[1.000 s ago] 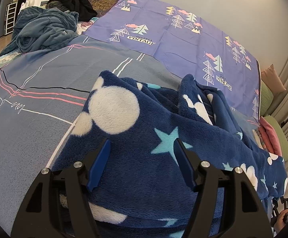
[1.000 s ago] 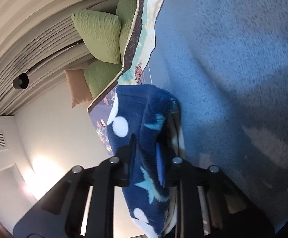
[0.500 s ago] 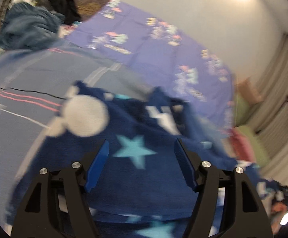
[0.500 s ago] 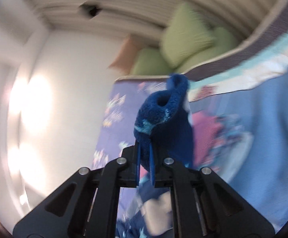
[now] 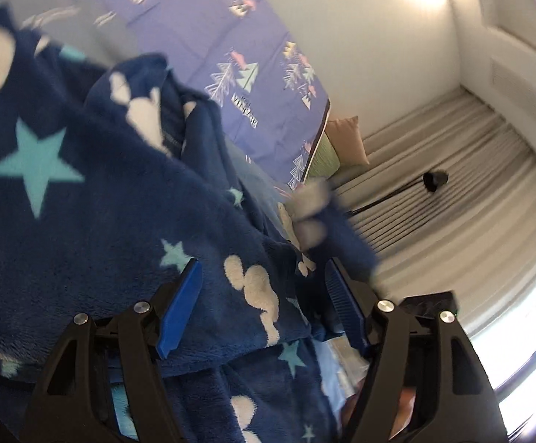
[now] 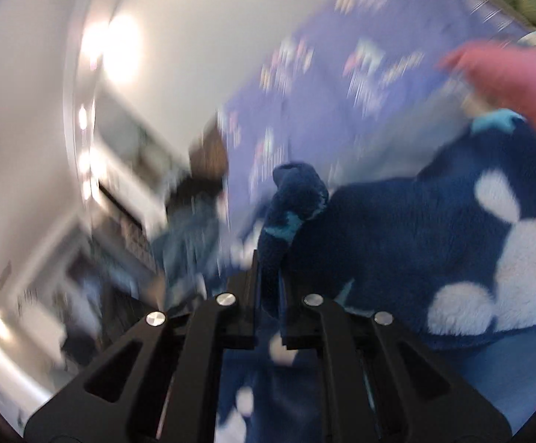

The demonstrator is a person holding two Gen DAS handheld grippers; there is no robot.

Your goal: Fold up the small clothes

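A navy fleece garment (image 5: 94,192) with white mouse-head shapes and light blue stars lies crumpled on the bed. My left gripper (image 5: 260,306) is open, its blue pads (image 5: 179,310) spread just above the fleece. My right gripper (image 6: 268,277) is shut on a bunched edge of the same fleece garment (image 6: 415,243), which sticks up between the fingers. The right wrist view is blurred by motion.
A purple sheet with tree prints (image 5: 238,37) covers the far side of the bed. Green and tan pillows (image 5: 341,144) lean by pleated curtains (image 5: 452,192). A pink cloth (image 6: 508,77) lies at the upper right of the right wrist view.
Both cameras have swung hard. The right gripper has carried the pinched fleece edge up and over toward the rest of the garment. The left gripper has slid rightward over the fleece, still open.
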